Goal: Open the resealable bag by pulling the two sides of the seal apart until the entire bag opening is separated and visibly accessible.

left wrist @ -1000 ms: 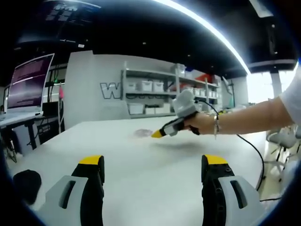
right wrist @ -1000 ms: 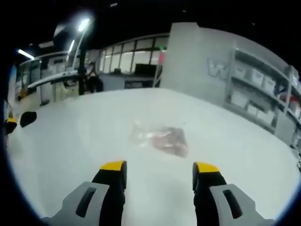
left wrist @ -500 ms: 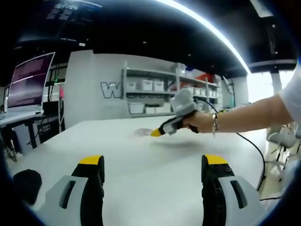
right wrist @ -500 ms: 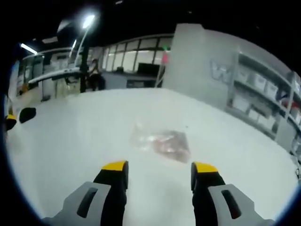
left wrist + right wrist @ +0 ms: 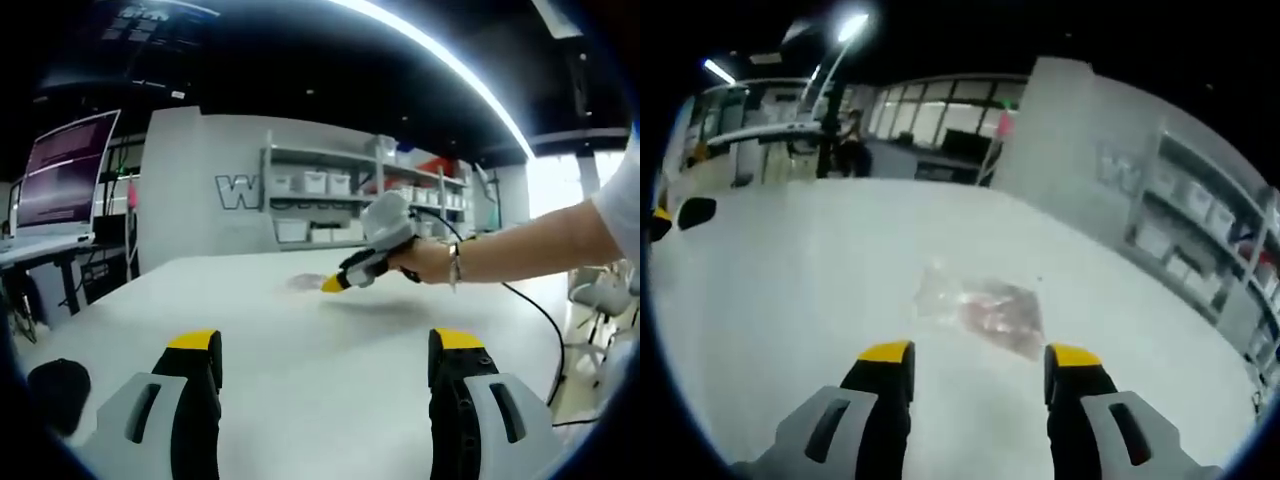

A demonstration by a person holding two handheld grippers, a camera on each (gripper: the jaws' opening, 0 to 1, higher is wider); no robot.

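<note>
A clear resealable bag (image 5: pixel 983 311) with brownish contents lies flat on the white table (image 5: pixel 790 300), just ahead of my right gripper (image 5: pixel 978 356), which is open and hovers above the table. In the left gripper view the bag (image 5: pixel 302 283) is a small pale patch far across the table. My right gripper (image 5: pixel 335 285) reaches toward it there, held by a person's hand (image 5: pixel 425 261). My left gripper (image 5: pixel 327 345) is open near the table's near edge, with nothing between its jaws.
A dark rounded object (image 5: pixel 58 392) lies on the table at the left, seen again as the dark object (image 5: pixel 695 212). Shelves with white bins (image 5: pixel 320 200) line the far wall. A monitor (image 5: pixel 65 170) stands on a desk to the left. A cable (image 5: pixel 530 310) trails off the table.
The right gripper view has shifted and tilted a little, with the bag now slightly closer to the jaws. The left gripper has not moved.
</note>
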